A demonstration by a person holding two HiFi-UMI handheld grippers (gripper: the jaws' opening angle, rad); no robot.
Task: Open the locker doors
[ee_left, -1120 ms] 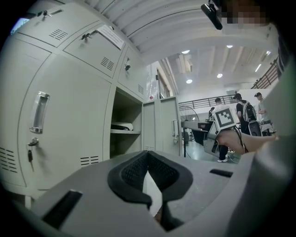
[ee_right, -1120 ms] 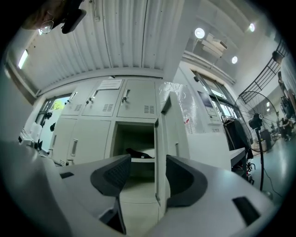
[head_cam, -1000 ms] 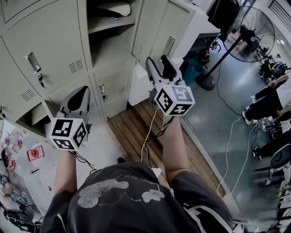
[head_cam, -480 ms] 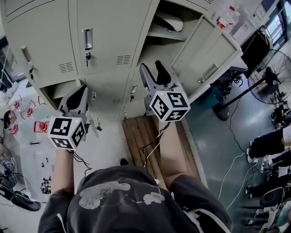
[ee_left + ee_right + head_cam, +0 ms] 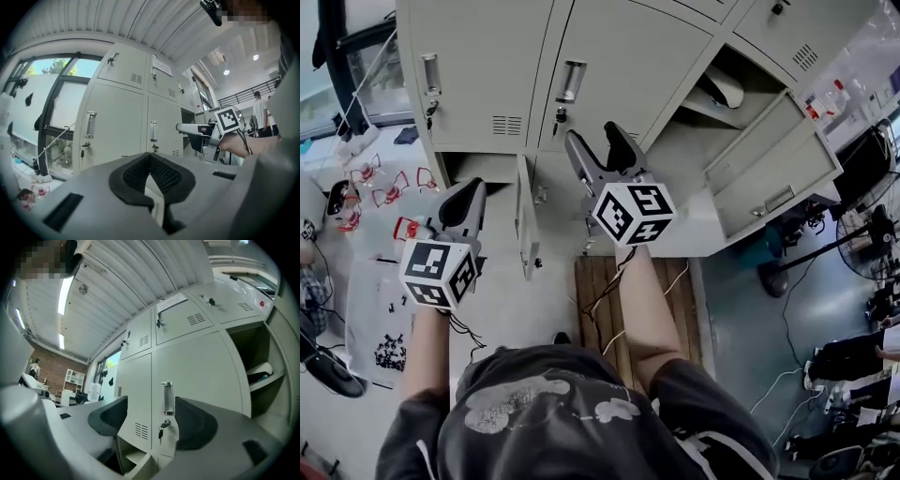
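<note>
The grey lockers (image 5: 487,56) fill the top of the head view. Two doors stand closed side by side, one with a handle (image 5: 430,73) at the left, one with a handle (image 5: 571,82) and key beside it. My right gripper (image 5: 595,141) hovers just below that second handle (image 5: 167,398). Its jaws have just been opening and stand open with nothing between them, and the handle shows beyond the gap. My left gripper (image 5: 472,190) is lower left, near an open lower compartment, with its pads (image 5: 140,171) shut together on nothing. The right gripper (image 5: 194,133) shows in the left gripper view too.
Lockers further right stand open with doors (image 5: 769,159) swung out and a shelf (image 5: 717,89) showing. A narrow lower door (image 5: 525,225) juts out between my grippers. A wooden pallet (image 5: 595,300) with cables lies underfoot. Red items (image 5: 384,192) litter the left floor. A fan (image 5: 872,234) stands far right.
Both grippers have swept left along the locker row, from the open lockers to the closed doors. The right jaws stand wider than before. The left jaws stay shut.
</note>
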